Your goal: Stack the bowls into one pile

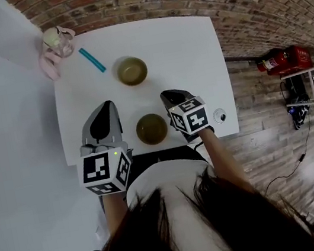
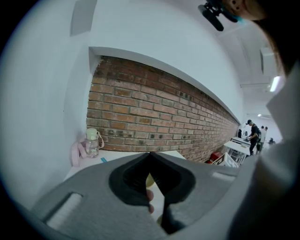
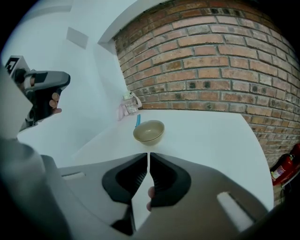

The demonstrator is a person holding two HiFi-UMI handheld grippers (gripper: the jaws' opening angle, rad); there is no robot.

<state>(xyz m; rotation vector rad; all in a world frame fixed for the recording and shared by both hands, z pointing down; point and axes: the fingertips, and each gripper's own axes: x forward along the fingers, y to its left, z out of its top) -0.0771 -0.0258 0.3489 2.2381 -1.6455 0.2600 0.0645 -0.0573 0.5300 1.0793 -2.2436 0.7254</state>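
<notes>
blocking all but a sliver of one bowl (image 2: 149,180): left gripper (image 2: 150,153) fingers together | right gripper (image 3: 148,154) fingers slightly apart, empty

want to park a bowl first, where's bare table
Free: the right side, between the far bowl and the table's right edge; also the left strip between blue stick and left gripper. Crowded: near bowl beside the right gripper; bottle corner.
</notes>
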